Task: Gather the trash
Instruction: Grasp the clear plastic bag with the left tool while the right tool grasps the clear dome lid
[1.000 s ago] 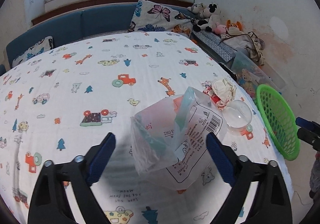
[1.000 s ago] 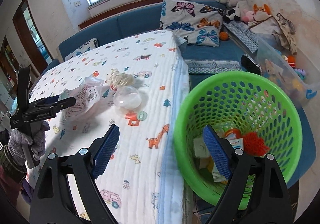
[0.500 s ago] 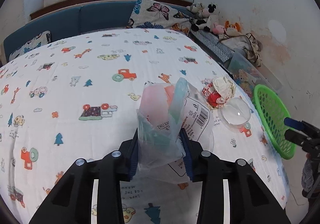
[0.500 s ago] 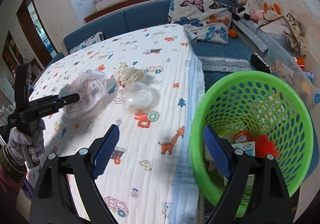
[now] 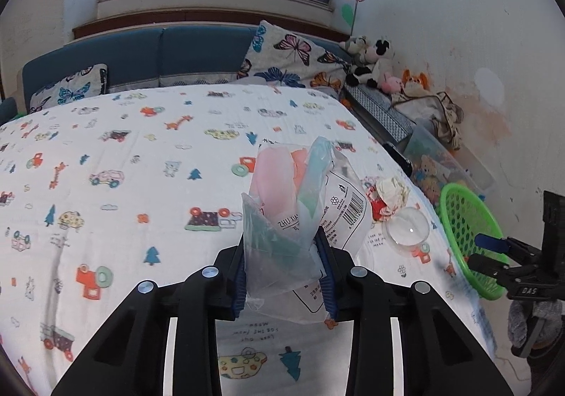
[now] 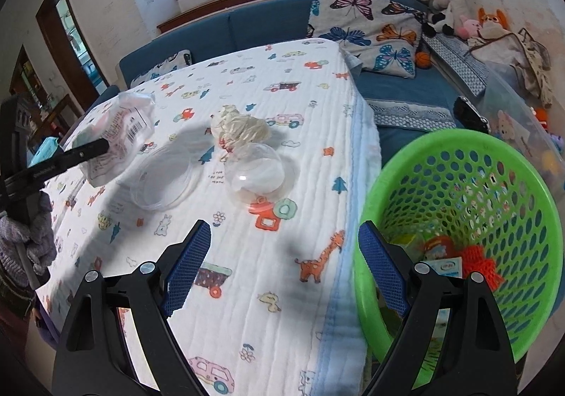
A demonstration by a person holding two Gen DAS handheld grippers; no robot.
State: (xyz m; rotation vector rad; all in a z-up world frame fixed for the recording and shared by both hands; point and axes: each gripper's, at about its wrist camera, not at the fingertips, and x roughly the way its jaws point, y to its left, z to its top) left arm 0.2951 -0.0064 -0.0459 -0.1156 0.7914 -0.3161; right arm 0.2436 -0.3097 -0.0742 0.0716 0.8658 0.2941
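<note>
My left gripper (image 5: 282, 269) is shut on a clear plastic bag (image 5: 300, 205) with a barcode label and holds it lifted off the bed; the bag also shows in the right wrist view (image 6: 116, 135). A crumpled paper wad (image 5: 390, 193) (image 6: 240, 127), a clear plastic dome (image 5: 408, 226) (image 6: 256, 175) and a flat clear lid (image 6: 164, 184) lie on the patterned bedsheet. A green basket (image 6: 494, 163) (image 5: 466, 230) with trash inside stands at the bed's right edge. My right gripper (image 6: 284, 265) is open and empty over the sheet beside the basket.
A blue sofa with butterfly pillows (image 6: 363, 25) runs along the back. Plush toys (image 5: 370, 67) and a clear storage box (image 5: 445, 163) sit to the right, past the basket. The bed edge (image 6: 356, 184) drops off beside the basket.
My left gripper closed on the plastic bag and lifted it off the sheet, uncovering the flat lid. My right gripper shifted left, further over the bed.
</note>
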